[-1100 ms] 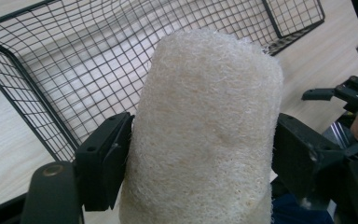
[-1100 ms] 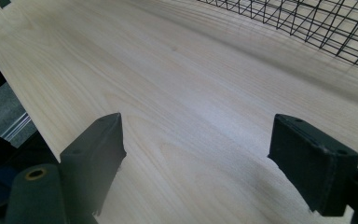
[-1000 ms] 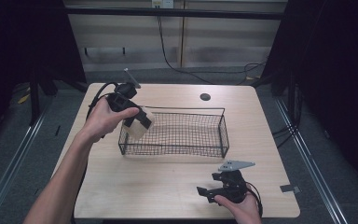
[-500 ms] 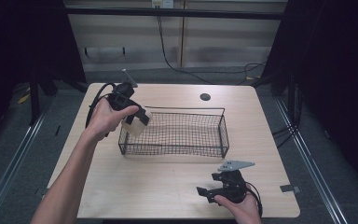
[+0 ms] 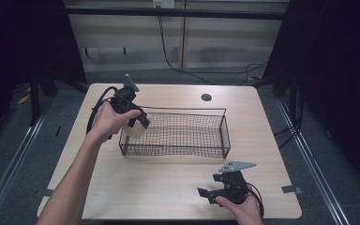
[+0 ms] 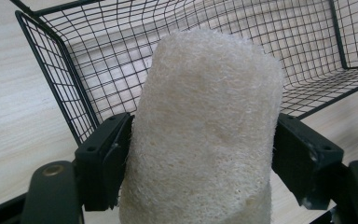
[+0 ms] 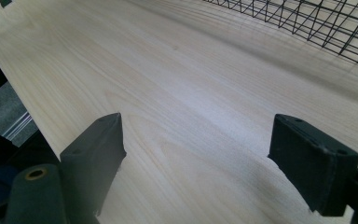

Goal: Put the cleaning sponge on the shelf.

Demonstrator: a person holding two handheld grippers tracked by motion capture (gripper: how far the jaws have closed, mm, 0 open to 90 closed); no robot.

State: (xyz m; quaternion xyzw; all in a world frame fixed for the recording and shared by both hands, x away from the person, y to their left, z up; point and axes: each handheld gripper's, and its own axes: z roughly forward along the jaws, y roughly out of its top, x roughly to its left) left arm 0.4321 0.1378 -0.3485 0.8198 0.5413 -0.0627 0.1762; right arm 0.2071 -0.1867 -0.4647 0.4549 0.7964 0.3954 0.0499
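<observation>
One loofah sponge sits clamped between the jaws of the left gripper, at the left end of the single wire basket. The right gripper, near-right on the table, has its jaws apart, holding nothing.

A dark round grommet sits in the tabletop — cables trail behind.

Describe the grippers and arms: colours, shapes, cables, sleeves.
Both grippers, left gripper and right gripper, are black, each with two blocky black jaws and a brass-coloured rivet at the jaw base. Each carries a grey three-cornered plate and trails a black cable. The forearms are bare, no sleeves in view.
</observation>
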